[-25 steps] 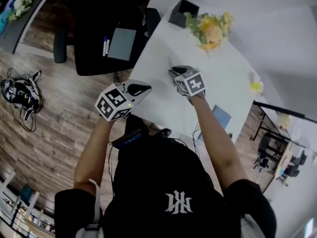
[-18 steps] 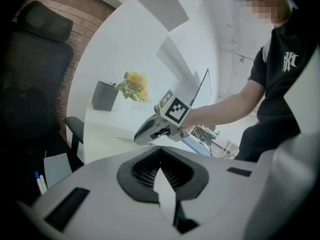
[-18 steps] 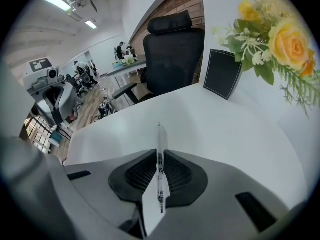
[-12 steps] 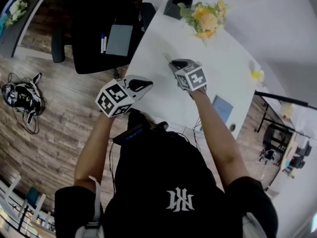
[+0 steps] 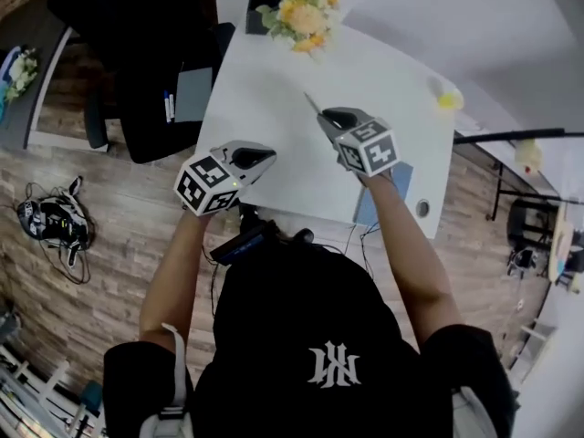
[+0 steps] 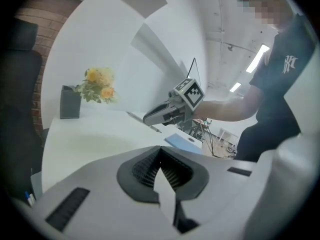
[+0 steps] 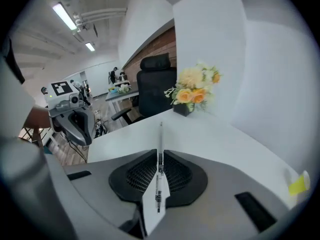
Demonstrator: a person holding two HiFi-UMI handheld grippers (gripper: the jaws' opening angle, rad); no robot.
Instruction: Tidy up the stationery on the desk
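A white desk (image 5: 265, 80) fills the upper middle of the head view, with a black office chair (image 5: 119, 53) pushed against its left edge. A grey rectangular pad (image 5: 193, 94) lies on the chair's seat. At the desk's top edge a bunch of yellow and orange flowers (image 5: 306, 12) stands just beside a dark square holder (image 5: 263, 3). A blue flat notebook (image 5: 370, 210) lies at the desk's lower right edge.

The left tool (image 5: 265, 156) hangs over the desk's lower left edge, clenched, its dark pads pressed together. The right tool (image 5: 327, 117) is right of it, over the desk's middle. Its jaws have just been closing and now grasp a thin white pen with black print (image 7: 160, 154). The pen sticks straight out from between the jaws and points toward the flowers at the top of the frame.
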